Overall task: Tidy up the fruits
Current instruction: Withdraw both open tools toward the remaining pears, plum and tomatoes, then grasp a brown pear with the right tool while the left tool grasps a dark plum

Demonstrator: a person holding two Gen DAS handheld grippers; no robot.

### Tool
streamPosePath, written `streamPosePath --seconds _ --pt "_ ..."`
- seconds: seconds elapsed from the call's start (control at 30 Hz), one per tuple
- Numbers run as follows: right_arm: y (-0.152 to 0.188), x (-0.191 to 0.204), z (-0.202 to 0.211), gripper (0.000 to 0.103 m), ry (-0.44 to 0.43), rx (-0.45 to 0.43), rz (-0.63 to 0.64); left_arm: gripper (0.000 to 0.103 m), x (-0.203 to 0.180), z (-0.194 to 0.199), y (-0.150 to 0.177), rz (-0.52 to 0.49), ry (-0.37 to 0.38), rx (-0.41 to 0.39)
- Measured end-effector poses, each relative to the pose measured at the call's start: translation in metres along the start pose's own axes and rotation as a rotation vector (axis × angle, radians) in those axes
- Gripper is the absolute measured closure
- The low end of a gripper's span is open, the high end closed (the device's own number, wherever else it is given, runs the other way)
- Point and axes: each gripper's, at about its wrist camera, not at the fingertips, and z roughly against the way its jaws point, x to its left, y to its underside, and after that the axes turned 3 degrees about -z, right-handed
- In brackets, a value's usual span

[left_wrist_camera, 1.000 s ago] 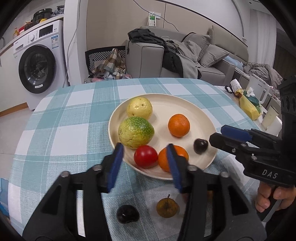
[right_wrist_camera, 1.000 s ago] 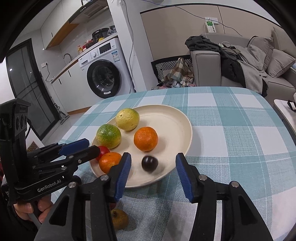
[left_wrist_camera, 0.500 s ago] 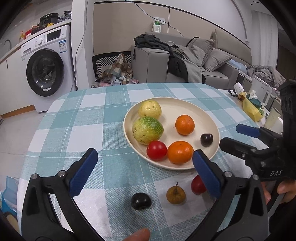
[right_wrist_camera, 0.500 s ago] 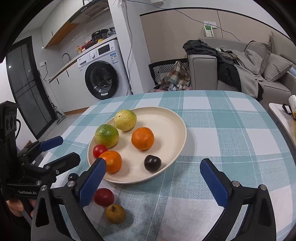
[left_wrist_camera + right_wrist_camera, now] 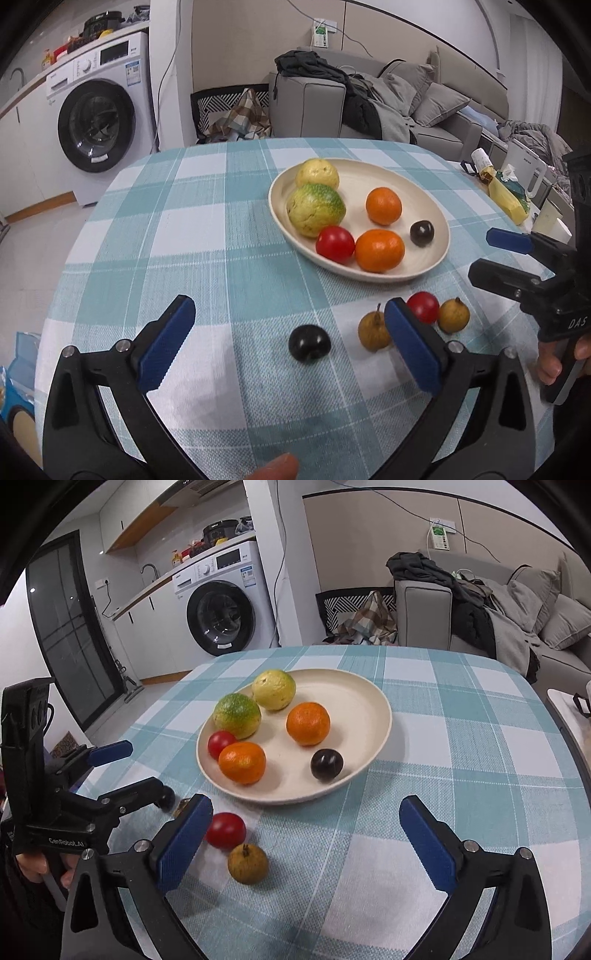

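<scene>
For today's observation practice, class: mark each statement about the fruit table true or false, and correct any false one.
1. The plate holds six fruits. True.
2. Both oranges lie on the tablecloth. False: both oranges sit on the plate.
3. The left gripper is open and empty. True.
4. The right gripper is shut on a tomato. False: it is open and holds nothing.
5. A dark plum lies on the tablecloth. True.
</scene>
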Motion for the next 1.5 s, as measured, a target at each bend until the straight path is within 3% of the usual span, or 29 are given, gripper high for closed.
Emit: streamPosePath --seconds 0.3,0.5,0.63,0.9,1.07,1.33,1.43,1.5 --pt "0.007 0.008 -0.009 0.0 -0.019 0.085 0.061 0.001 -0.004 -0.011 0.007 -0.022 -0.011 0.054" --pt "0.013 0.012 -0.011 0.001 -0.099 0.133 0.077 0.001 -0.007 -0.017 0.007 -0.038 -0.01 0.078" --pt "0.018 0.018 -0.014 0.024 -0.125 0.162 0.096 0.001 -0.003 -0.021 0.006 -0.025 -0.006 0.097" --pt "0.022 0.028 -0.014 0.033 -0.166 0.18 0.129 0.001 -0.002 -0.022 0.006 -0.035 0.002 0.103" --pt "0.024 0.03 -0.017 0.048 -0.17 0.193 0.136 0.001 0.001 -0.018 0.006 -0.015 0.007 0.09" --pt "0.025 0.032 -0.018 0.055 -0.176 0.2 0.149 0.001 0.008 -0.022 0.005 -0.001 -0.019 0.108" --pt "0.026 0.032 -0.019 0.057 -0.18 0.207 0.152 0.004 0.008 -0.024 0.006 -0.009 -0.019 0.113" --pt "0.026 0.032 -0.019 0.06 -0.179 0.211 0.157 0.012 0.008 -0.025 0.006 -0.013 -0.011 0.122"
